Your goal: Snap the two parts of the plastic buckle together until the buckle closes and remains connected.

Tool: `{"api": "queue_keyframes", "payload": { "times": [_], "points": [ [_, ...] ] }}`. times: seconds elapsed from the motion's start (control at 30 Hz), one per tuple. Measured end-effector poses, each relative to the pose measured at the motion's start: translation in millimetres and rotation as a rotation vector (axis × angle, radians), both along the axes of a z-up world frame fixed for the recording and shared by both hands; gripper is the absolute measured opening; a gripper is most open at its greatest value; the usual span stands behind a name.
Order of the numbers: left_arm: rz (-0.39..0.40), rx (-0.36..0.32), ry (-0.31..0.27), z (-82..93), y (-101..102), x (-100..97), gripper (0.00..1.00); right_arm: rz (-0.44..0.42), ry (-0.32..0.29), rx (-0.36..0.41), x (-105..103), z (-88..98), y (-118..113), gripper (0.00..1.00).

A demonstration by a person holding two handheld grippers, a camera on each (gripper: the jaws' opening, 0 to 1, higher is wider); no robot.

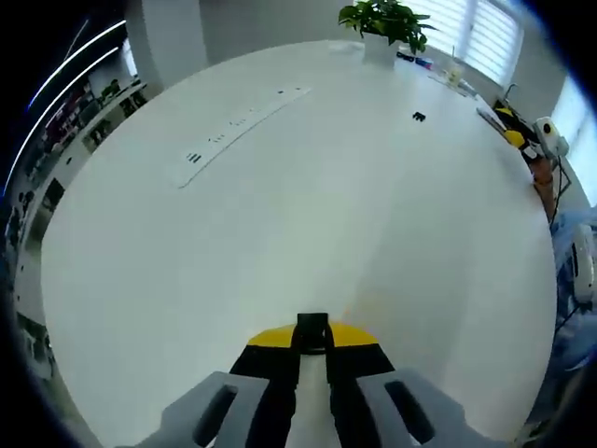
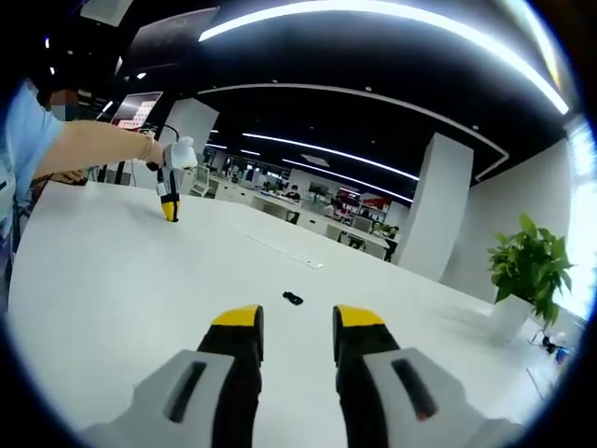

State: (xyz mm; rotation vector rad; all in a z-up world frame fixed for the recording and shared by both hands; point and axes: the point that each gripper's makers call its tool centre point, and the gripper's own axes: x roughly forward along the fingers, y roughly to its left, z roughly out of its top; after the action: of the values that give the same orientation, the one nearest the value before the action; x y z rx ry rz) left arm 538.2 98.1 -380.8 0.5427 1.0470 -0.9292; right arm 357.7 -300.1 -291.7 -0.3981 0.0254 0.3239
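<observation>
Black plastic buckle half [image 1: 312,333] pinched in left gripper [image 1: 312,347] low over white table [image 1: 280,233] | other black half [image 2: 293,299] lies mid-table, unheld | right gripper [image 2: 297,329] gapes, apparently aimed to fetch it

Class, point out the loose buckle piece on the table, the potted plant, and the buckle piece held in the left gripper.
loose buckle piece [image 2: 293,299], right gripper view, its middle
potted plant [image 1: 384,21], left gripper view, its leaves
held buckle piece [image 1: 312,332], left gripper view, its top end
</observation>
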Motion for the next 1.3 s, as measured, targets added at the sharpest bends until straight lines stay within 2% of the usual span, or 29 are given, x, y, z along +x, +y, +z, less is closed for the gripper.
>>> {"api": "queue_keyframes", "payload": {
  "times": [0.47,0.63,1.3],
  "points": [
    [-0.024,0.034,0.003,0.1,-3.3,-9.9,0.09,-0.005,0.009,0.002,0.2,-1.8,-1.8,0.29],
    [-0.048,0.039,0.007,-0.2,-4.8,-18.2,0.09,-0.002,0.012,0.002,0.2,-2.4,-1.1,0.29],
    [-0.063,0.05,0.024,0.9,-7.9,-27.8,0.09,0.001,0.021,0.001,1.4,-3.9,-1.8,0.29]
  ]
}}
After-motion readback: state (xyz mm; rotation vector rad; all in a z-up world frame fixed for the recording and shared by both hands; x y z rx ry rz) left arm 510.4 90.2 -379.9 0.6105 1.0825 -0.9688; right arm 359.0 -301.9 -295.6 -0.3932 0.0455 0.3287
